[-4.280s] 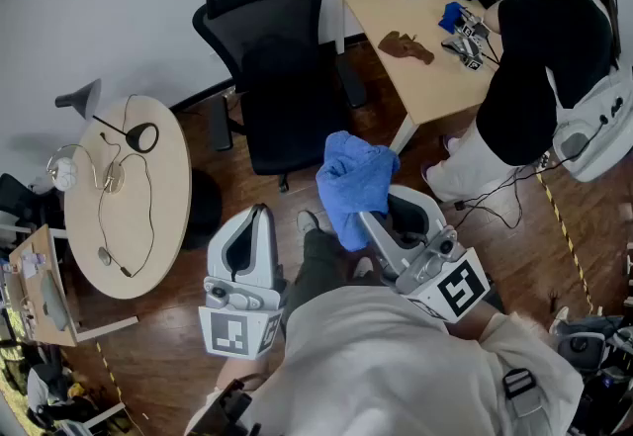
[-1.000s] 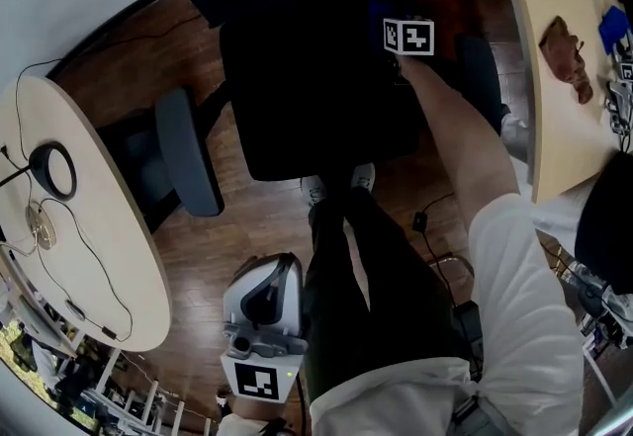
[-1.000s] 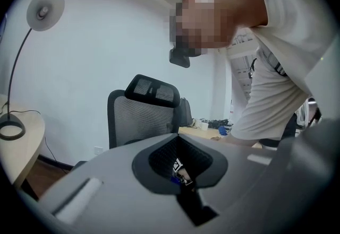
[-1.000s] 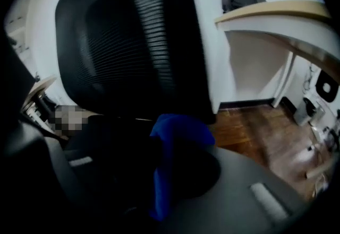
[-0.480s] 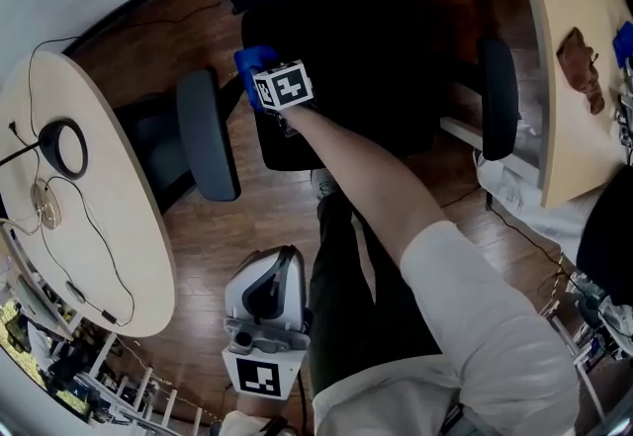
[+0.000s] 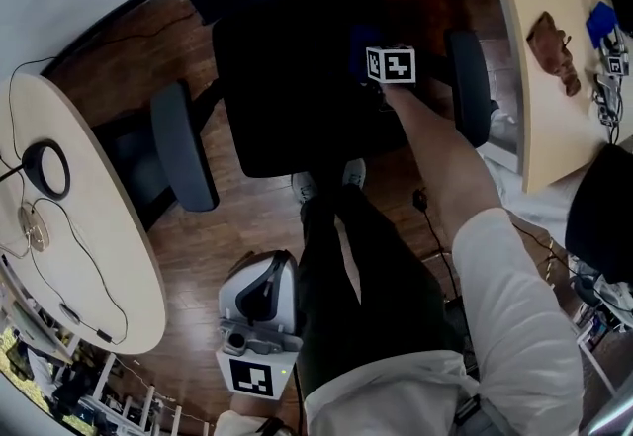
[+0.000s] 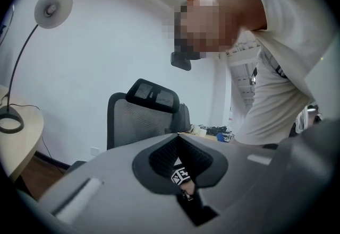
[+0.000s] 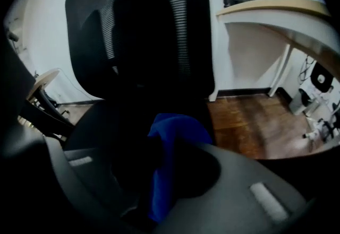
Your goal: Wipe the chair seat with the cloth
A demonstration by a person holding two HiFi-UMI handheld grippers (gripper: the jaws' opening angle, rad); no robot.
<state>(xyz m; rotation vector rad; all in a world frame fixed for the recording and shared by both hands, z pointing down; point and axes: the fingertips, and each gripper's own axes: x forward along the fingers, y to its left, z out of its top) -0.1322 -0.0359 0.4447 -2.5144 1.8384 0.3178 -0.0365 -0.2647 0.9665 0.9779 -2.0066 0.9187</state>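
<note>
Head view shows our right gripper stretched forward on a bare arm over the black chair seat, its marker cube facing up, with one grey armrest just to its right and the other well off to its left. From the right gripper view, we see its jaws closed on the blue cloth, which bunches up between them and hangs over the dark seat in front of them; beyond it rises the mesh backrest, and to the right lies wood floor under a pale desk. Our left gripper hangs low beside our leg, well apart from the chair and behind the right gripper. In the left gripper view, its jaw tips meet and we see nothing held between them.
</note>
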